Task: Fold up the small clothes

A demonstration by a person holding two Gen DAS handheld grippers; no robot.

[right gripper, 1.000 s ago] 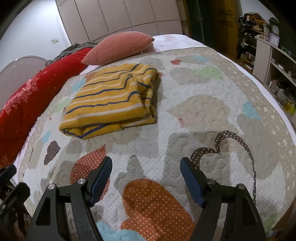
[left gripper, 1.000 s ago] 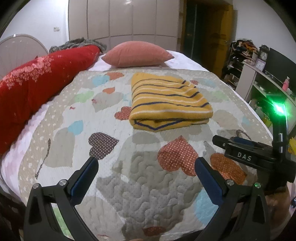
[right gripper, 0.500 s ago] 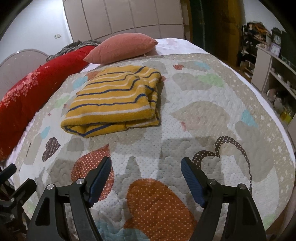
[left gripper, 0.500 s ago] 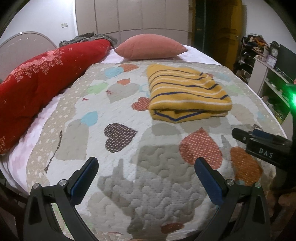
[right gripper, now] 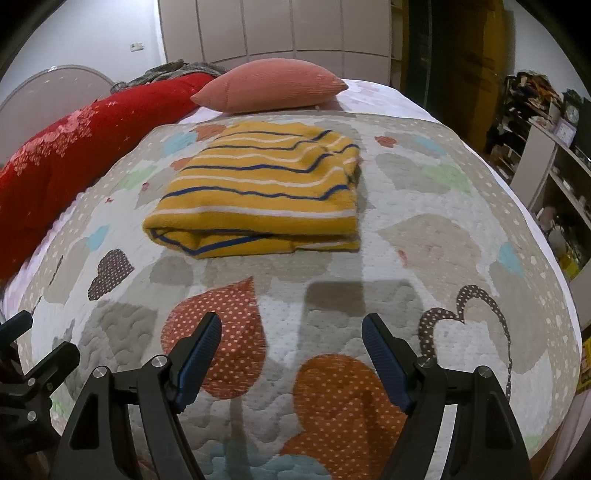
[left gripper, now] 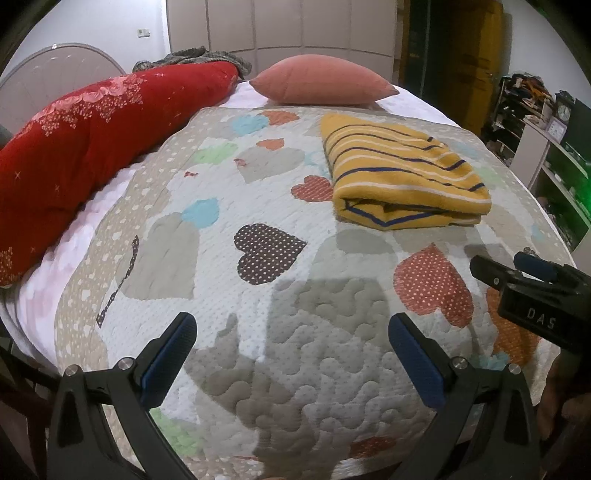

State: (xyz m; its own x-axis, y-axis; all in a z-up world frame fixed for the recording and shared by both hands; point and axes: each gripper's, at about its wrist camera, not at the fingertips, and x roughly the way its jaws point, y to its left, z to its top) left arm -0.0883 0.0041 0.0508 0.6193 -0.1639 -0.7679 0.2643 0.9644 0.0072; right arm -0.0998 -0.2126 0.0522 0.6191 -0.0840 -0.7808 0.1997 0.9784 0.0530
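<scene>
A yellow garment with blue and white stripes (left gripper: 402, 177) lies folded into a rectangle on the heart-patterned quilt (left gripper: 258, 206), right of centre in the left wrist view. It also shows in the right wrist view (right gripper: 266, 192), ahead and slightly left. My left gripper (left gripper: 291, 332) is open and empty over the quilt's near edge, well short of the garment. My right gripper (right gripper: 291, 332) is open and empty, also short of it. The right gripper's body shows at the right edge of the left wrist view (left gripper: 532, 291).
A red floral blanket roll (left gripper: 85, 147) lies along the bed's left side. A pink pillow (left gripper: 321, 85) sits at the head of the bed. Wardrobe doors (left gripper: 280, 26) stand behind. Shelves with clutter (right gripper: 546, 147) stand to the right of the bed.
Both grippers have drawn back and away from the folded garment, which now sits farther off. Both stay open and empty. The garment has not moved.
</scene>
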